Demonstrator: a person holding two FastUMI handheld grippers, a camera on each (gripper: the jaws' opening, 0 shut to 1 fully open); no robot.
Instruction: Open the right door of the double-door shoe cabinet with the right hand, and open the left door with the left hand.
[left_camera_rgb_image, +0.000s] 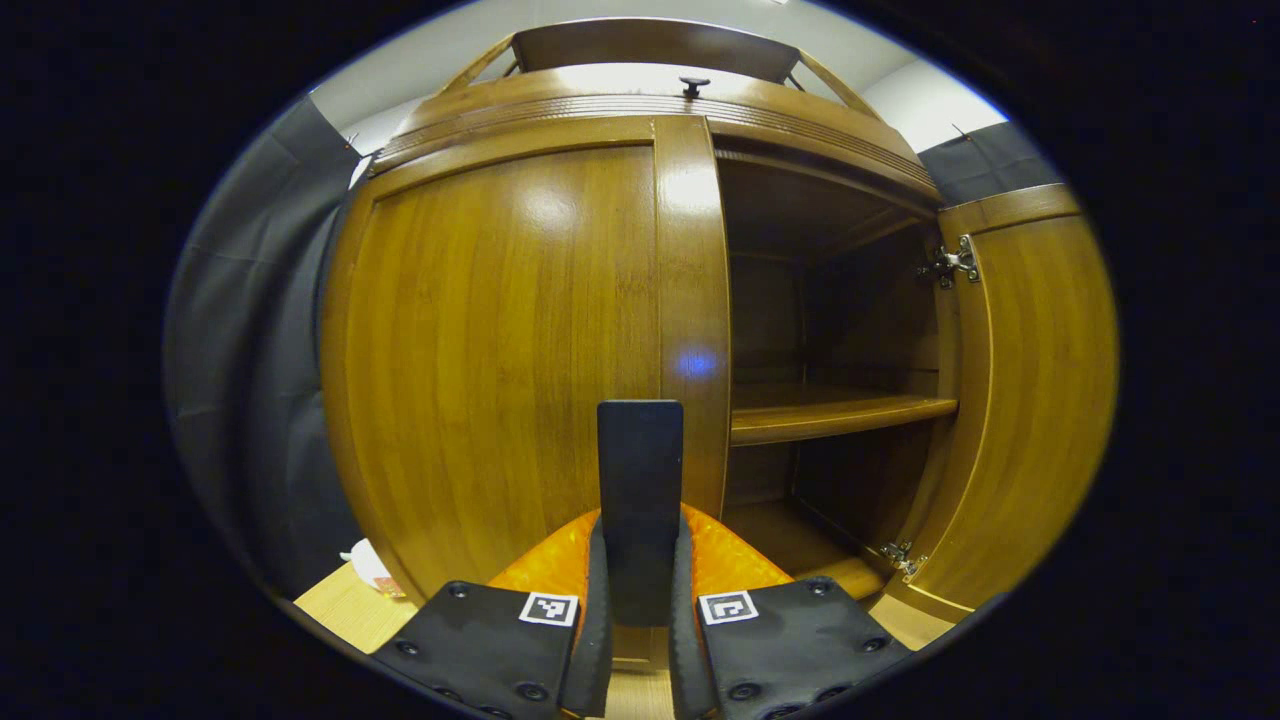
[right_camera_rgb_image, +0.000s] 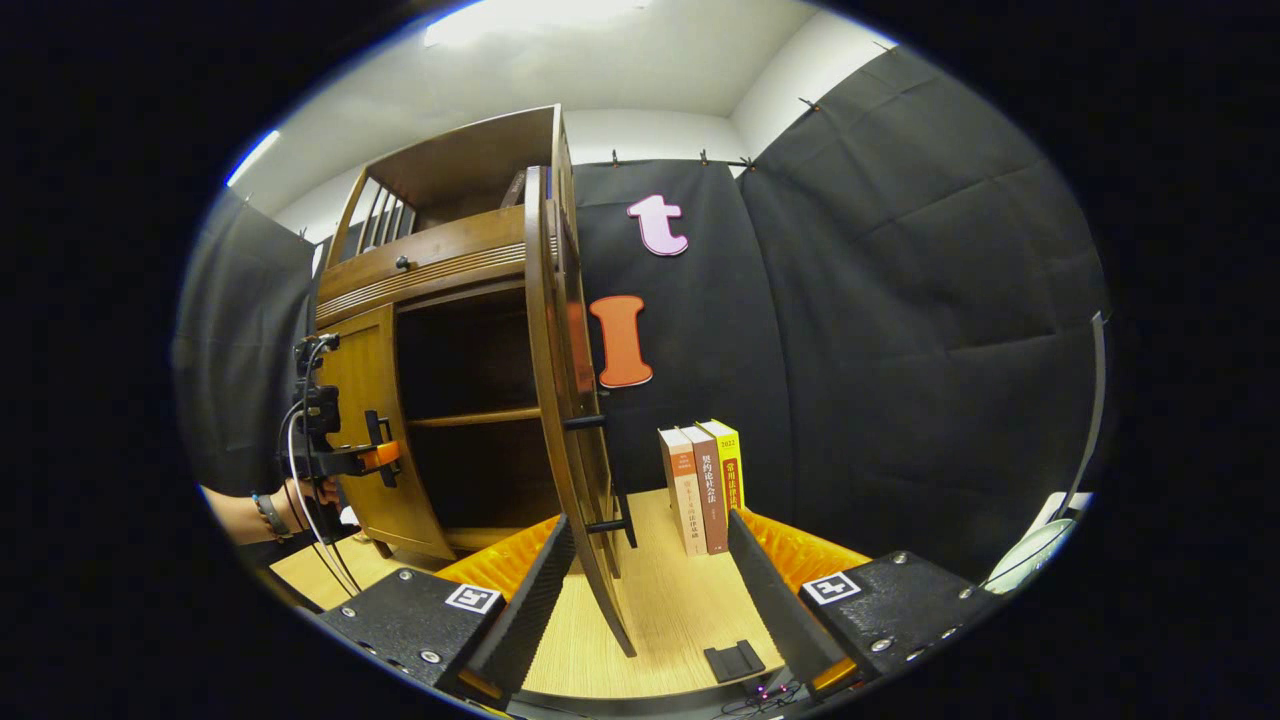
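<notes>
The wooden shoe cabinet fills the left gripper view. Its left door looks closed, and a dark upright handle stands on it. My left gripper is shut on that handle, one finger pressing each side. The right door is swung wide open, baring the inner shelf. In the right gripper view that open right door stands edge-on, its handle facing right. My right gripper is open, with the door's lower edge between its fingers untouched. The left gripper, held by a hand, is at the left door.
Three upright books stand on the light wooden table to the right of the open door. A small black piece lies near the table's front edge. A white rounded object sits at the far right. Black cloth walls surround the booth.
</notes>
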